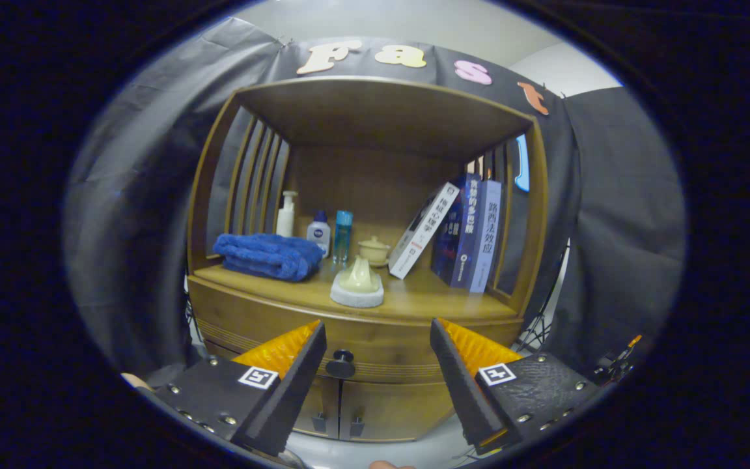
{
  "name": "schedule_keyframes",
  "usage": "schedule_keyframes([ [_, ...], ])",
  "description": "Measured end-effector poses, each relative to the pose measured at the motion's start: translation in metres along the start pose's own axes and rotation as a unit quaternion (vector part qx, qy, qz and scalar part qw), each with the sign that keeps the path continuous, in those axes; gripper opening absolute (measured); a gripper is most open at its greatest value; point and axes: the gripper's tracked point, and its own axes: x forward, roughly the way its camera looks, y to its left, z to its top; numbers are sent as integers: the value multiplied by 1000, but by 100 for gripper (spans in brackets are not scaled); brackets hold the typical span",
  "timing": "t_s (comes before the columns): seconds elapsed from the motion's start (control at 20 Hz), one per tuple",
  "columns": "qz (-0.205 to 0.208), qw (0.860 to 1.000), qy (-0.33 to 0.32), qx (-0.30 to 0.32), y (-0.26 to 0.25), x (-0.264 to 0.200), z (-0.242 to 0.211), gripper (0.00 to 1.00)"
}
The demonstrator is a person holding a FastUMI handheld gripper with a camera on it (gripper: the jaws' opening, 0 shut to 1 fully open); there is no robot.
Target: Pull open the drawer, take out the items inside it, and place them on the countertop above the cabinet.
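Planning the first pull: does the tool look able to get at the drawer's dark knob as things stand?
Probably yes. The tool is open, the drawer knob sits just ahead between its fingers, closer to the left one, and nothing blocks the way.

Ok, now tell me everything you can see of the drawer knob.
The drawer knob is a small, round, dark knob, black or near black, with a slightly glossy look. It sticks out from the wooden drawer front, on the grooved band along that front's lower part and just above the two cabinet doors. The drawer looks shut. The gripper is open; the knob shows between its fingers, close beside the left finger. Nothing visibly touches it.
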Motion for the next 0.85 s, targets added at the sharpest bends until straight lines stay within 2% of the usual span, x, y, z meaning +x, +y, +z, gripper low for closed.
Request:
schedule_keyframes([
  [0.35,16,997,-67,21,-23,-58,72,96],
  [0.85,-6,997,-77,32,-56,-110,89,96],
])
